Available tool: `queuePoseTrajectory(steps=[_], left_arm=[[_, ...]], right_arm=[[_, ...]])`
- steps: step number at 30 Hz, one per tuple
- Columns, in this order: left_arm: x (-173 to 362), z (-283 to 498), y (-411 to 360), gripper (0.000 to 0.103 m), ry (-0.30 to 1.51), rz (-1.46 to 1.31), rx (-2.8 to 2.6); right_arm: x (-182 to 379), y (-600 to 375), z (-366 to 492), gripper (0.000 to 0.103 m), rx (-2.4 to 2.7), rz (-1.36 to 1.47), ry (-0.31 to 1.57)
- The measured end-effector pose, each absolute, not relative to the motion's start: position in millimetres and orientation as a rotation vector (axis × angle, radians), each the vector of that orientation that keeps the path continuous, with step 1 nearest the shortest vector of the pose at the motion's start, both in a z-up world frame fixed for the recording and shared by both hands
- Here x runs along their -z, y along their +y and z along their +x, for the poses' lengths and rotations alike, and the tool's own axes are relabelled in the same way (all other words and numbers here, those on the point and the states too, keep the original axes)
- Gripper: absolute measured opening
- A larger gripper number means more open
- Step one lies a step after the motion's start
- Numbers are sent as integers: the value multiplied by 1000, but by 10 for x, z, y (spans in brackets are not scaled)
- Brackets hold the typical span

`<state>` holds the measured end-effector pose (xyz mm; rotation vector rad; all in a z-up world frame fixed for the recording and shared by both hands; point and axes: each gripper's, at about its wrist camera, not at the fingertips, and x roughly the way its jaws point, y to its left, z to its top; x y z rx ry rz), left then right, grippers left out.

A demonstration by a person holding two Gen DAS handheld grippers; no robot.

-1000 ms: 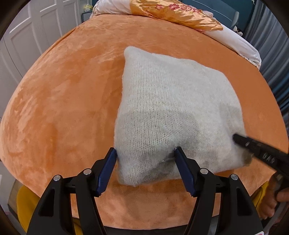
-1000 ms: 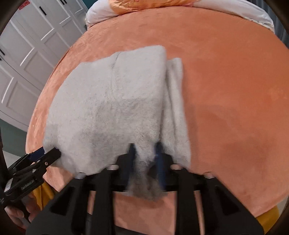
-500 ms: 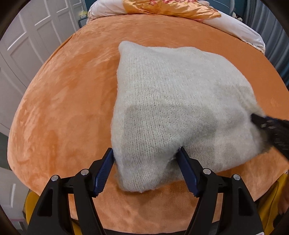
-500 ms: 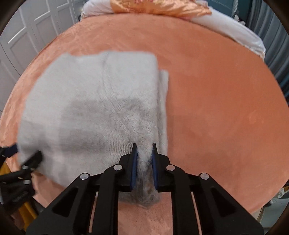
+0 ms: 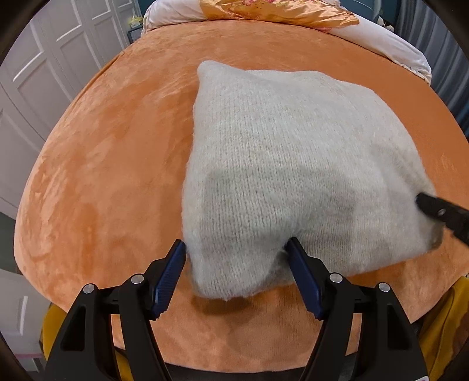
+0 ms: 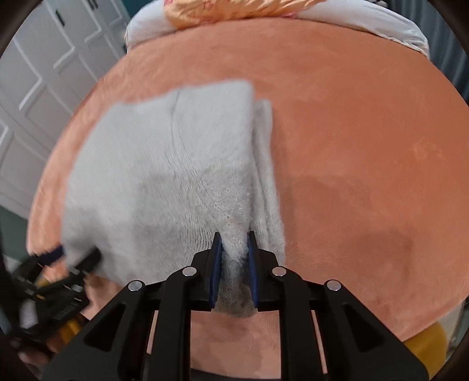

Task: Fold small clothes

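I am looking down at a bed covered by an orange blanket (image 5: 111,175). A folded pale grey knit (image 5: 281,175) lies on it, toward the near edge.

My left gripper (image 5: 237,275) straddles the knit's near left corner. Its jaws stand wide, one blue pad on each side of the corner. I cannot tell whether the pads press on the wool.

My right gripper (image 6: 234,263) has the knit's near right corner bunched between its blue pads, and the jaws are opening. The wool still fills the narrow gap and touches both pads.

In the right view, a narrower folded layer sticks out along the knit's right side.

At the far end of the bed lie a white pillow (image 5: 390,38) and a gold satin cloth (image 5: 281,11). White panelled doors (image 5: 44,76) stand to the left.
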<state>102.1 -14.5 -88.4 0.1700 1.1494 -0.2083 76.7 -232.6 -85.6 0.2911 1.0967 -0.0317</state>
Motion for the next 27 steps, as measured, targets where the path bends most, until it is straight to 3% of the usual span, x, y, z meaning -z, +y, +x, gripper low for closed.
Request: queuePoseTrajectory(steps=[6, 16, 27], left_arm=[[756, 786, -29, 70, 1121, 100, 219], [924, 383, -100, 74, 1128, 70, 242], [543, 822, 193, 74, 1004, -33, 182]], right_arm=[[603, -2434, 357, 19, 31, 322, 1018], [1077, -2129, 29, 19, 9, 333, 1100], [812, -2120, 568, 17, 59, 186, 991]])
